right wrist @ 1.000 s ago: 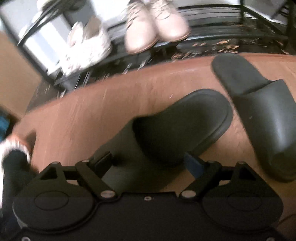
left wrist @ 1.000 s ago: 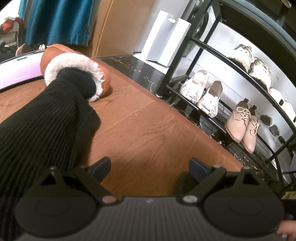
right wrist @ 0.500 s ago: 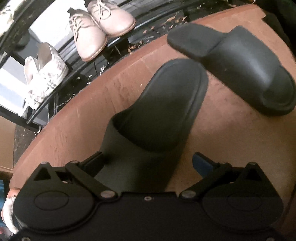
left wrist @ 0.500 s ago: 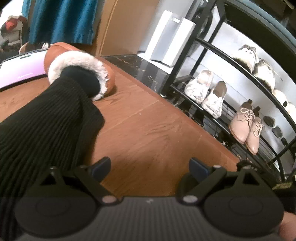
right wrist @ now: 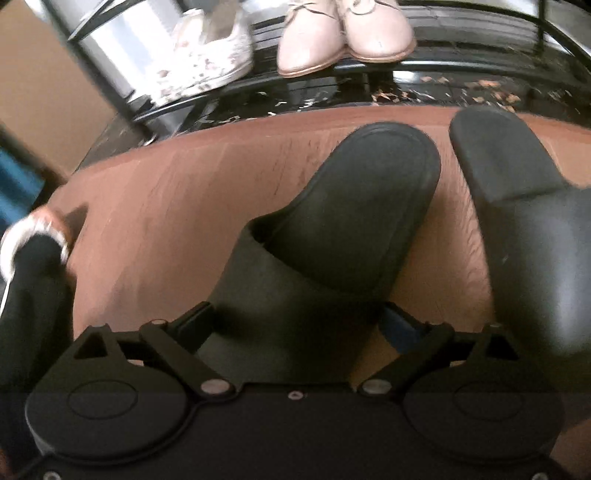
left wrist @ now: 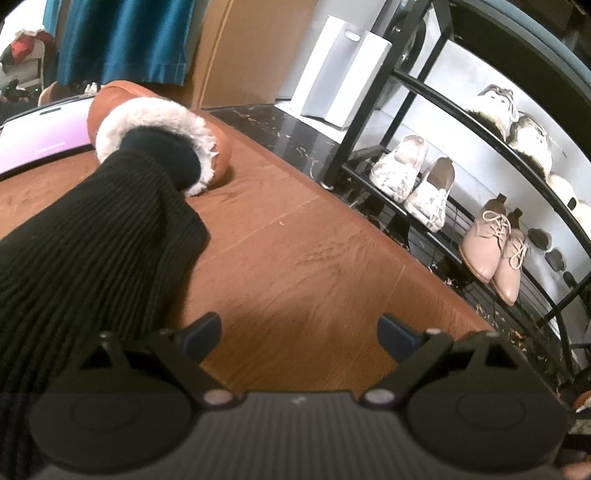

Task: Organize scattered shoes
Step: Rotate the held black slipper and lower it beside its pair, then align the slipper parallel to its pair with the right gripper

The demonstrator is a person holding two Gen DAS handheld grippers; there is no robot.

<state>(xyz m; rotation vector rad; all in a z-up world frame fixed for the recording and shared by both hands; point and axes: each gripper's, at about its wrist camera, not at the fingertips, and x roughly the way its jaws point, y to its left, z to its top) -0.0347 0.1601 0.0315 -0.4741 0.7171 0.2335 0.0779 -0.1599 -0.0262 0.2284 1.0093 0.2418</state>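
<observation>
Left gripper (left wrist: 299, 332) stayed spread and empty over bare wooden floor (left wrist: 295, 258). Right gripper (right wrist: 299, 325) had rolled square and dropped, jaws wide astride the near black slipper (right wrist: 332, 240), not yet clamped; its mate (right wrist: 535, 240) lay just beside. Grasp appeared imminent.

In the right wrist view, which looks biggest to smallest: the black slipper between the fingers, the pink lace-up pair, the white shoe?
1. black slipper, though nearness enlarges it
2. pink lace-up pair
3. white shoe, blurred

Two dark slides (right wrist: 332, 236) (right wrist: 535, 251) lie side by side on my wooden floor (right wrist: 166, 206), soles down, the nearer one's strap between my wide jaws.
</observation>
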